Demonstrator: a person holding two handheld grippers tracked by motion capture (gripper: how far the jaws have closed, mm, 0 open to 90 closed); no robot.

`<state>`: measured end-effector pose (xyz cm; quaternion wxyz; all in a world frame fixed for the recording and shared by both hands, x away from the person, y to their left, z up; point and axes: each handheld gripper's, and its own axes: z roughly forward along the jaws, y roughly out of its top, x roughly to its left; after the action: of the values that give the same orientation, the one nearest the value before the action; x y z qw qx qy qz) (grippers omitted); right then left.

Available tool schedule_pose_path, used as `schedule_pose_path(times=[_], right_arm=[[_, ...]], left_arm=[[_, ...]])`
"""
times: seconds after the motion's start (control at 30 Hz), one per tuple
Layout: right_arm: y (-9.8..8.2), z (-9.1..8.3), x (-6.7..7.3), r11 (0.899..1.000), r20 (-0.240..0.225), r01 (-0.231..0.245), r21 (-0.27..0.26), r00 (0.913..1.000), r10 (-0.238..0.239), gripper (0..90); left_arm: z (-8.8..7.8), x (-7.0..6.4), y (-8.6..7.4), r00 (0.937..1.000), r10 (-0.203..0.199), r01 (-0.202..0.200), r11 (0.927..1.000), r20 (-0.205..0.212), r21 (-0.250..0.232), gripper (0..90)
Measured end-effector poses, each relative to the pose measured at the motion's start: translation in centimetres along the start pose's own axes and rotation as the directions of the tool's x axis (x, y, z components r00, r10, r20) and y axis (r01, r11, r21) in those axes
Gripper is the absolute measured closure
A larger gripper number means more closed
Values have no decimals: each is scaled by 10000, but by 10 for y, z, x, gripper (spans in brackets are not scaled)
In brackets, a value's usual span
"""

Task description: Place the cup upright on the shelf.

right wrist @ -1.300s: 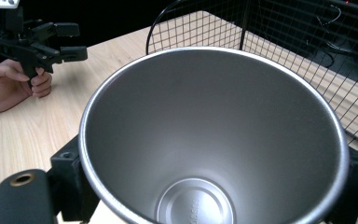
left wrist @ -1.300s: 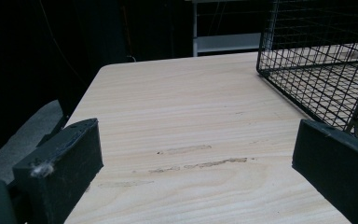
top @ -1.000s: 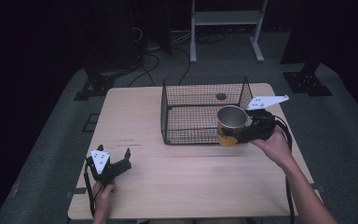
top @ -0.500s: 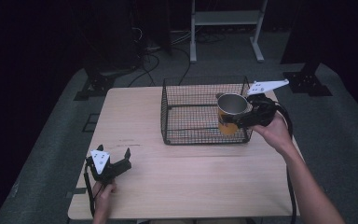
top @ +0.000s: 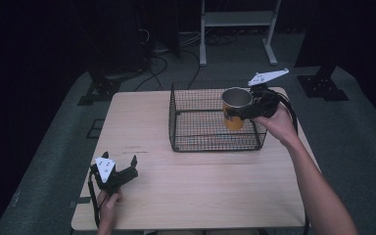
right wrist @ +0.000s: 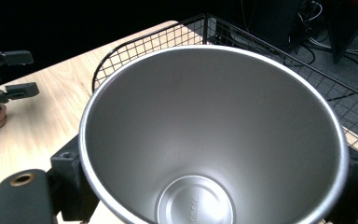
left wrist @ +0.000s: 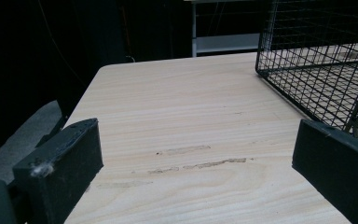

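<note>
Right gripper view, steel cup [right wrist: 214, 140], yellow outside

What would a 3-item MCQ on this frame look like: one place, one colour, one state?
1. Where is the steel cup?
A. On the bare tabletop
B. Held over the wire basket, at its right end
C. On the floor

2. What colour is the cup's outer wall?
A. Yellow-orange
B. Blue
C. Green

3. How do the left tongs stand?
A. Shut on the cup
B. Shut on the basket rim
C. Open, holding nothing

Key: 1 B, the high view shows the right tongs holding the cup above the basket's right end. 2 A, its side shows yellow-orange under a silver rim. 3 C, the left gripper view shows wide-apart jaws over bare table.
</note>
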<state>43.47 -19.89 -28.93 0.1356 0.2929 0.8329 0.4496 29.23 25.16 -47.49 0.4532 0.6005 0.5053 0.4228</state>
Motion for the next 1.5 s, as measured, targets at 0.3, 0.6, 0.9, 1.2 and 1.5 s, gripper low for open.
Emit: schedule_pose_path(times=[0.3,0.6,0.9,1.2,1.5], right_arm=[[11,24,-6,9992,-229,101,396,9997,-92,128],[17,47,-14,9985,-587,20,553,9983,13,127],[23,69,-18,9982,-730,59,601,9973,-15,127],[21,94,-22,9982,-1014,-69,602,9948,130,126],[23,117,-25,9961,-1225,27,884,9924,82,126]], left_arm=[[0,0,0,10000,-19,19,10000,9,-17,8],[0,0,0,10000,-24,24,10000,11,-21,8],[0,0,0,10000,-19,19,10000,16,-22,8],[0,0,0,10000,-46,46,10000,16,-25,8],[0,0,0,10000,-66,66,10000,22,-39,8]])
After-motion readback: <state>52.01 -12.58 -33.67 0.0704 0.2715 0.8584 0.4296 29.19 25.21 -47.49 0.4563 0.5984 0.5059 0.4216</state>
